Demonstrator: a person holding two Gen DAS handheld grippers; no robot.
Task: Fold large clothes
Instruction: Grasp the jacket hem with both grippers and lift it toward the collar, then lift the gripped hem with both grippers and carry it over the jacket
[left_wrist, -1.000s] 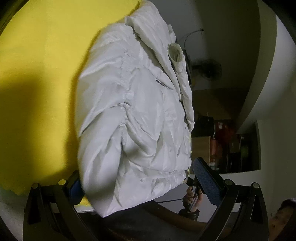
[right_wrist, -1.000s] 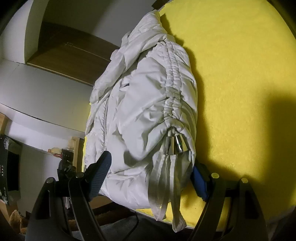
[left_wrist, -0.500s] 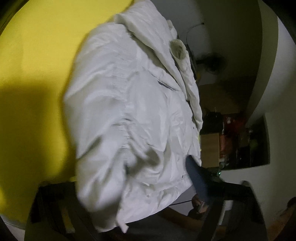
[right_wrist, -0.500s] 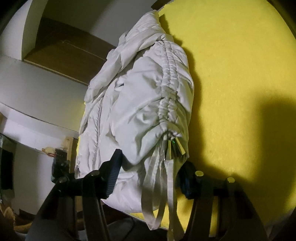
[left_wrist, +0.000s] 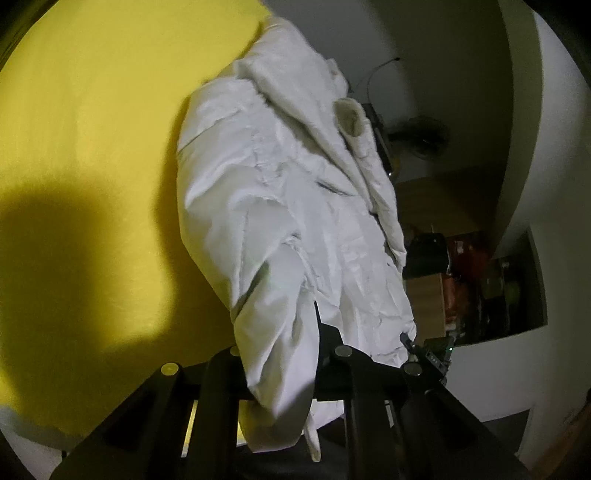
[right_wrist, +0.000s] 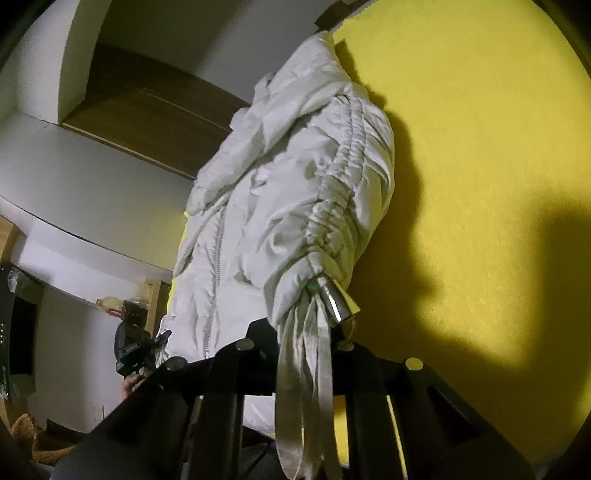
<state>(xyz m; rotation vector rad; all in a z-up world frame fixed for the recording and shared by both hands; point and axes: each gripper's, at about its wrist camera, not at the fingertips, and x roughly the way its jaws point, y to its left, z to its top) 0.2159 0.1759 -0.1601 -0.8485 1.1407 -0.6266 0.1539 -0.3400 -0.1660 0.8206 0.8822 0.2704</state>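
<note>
I see a white puffy jacket (left_wrist: 288, 206) lying on a yellow table (left_wrist: 92, 129), running from near to far. My left gripper (left_wrist: 280, 354) has just closed its jaws on the jacket's near hem. My right gripper (right_wrist: 303, 354) has just closed on the other near corner, where drawstrings (right_wrist: 303, 387) hang down.

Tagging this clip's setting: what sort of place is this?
Probably a room in a home. A white jacket lies on a yellow cover, maybe a bed. Behind it are a standing fan, crowded shelves and a wooden cabinet.
</note>
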